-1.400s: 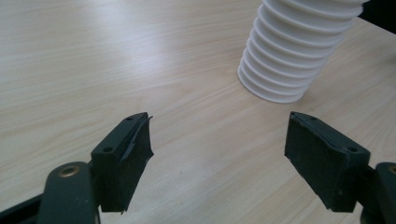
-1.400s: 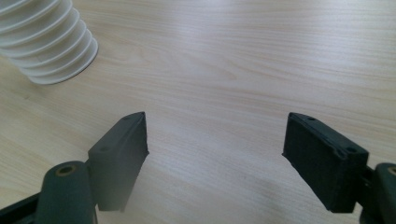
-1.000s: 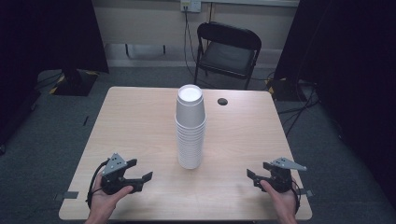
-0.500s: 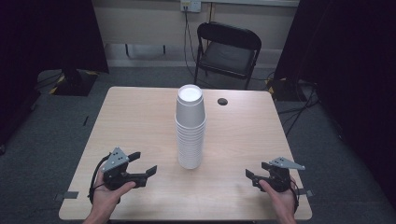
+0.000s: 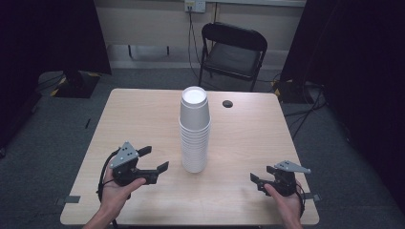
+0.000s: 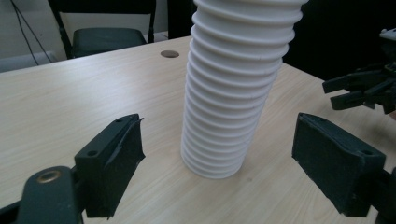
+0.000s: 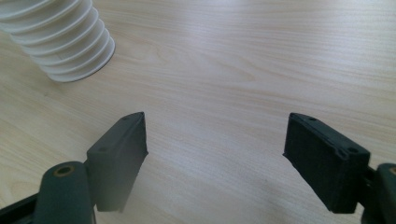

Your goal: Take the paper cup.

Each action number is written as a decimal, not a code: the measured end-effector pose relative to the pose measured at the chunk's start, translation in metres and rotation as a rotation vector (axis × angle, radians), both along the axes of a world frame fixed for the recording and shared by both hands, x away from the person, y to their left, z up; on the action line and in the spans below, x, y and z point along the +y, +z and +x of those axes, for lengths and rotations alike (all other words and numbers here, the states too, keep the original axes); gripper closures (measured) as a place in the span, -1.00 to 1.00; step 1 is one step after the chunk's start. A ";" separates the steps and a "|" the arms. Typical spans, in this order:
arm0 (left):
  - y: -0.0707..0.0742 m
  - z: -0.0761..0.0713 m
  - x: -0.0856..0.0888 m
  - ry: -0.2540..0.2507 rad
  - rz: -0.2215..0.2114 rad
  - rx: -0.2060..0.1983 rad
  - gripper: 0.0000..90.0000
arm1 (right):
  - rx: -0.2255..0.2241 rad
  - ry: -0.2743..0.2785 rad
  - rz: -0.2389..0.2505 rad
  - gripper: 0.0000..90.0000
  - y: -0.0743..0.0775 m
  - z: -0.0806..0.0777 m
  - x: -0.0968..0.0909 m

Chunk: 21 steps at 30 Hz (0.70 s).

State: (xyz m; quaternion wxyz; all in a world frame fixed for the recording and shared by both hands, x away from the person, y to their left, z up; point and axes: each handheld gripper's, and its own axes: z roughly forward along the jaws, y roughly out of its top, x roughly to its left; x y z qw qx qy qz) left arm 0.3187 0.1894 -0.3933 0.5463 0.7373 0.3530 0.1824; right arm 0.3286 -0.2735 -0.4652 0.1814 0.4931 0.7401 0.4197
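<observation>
A tall stack of white paper cups stands upside down at the middle of the wooden table. My left gripper is open just left of the stack's base, jaws pointing at it, nothing between them. In the left gripper view the cup stack rises between and beyond the two pads of the left gripper. My right gripper is open near the front right of the table, well apart from the stack. The right gripper view has the cup stack's base at the top left, far from the right gripper.
A small dark round hole sits in the tabletop behind the stack. A black folding chair stands beyond the far edge. Bare wood lies on both sides of the stack. The table's front edge runs just below both hands.
My left gripper has moved right and a little forward, closer to the stack's base. The right gripper has hardly moved.
</observation>
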 end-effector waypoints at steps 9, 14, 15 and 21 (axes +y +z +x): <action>0.009 0.001 -0.012 -0.019 -0.001 -0.039 -0.65 | -0.006 -0.003 -0.003 -0.53 0.001 0.000 0.000; 0.020 0.004 -0.017 -0.044 0.006 -0.059 -0.65 | -0.006 0.006 0.000 -0.53 0.001 0.000 0.002; 0.020 0.004 -0.017 -0.044 0.006 -0.059 -0.65 | -0.006 0.006 0.000 -0.53 0.001 0.000 0.002; 0.031 0.010 -0.022 -0.045 -0.007 -0.067 -0.64 | -0.004 0.009 0.001 -0.53 0.000 0.000 0.002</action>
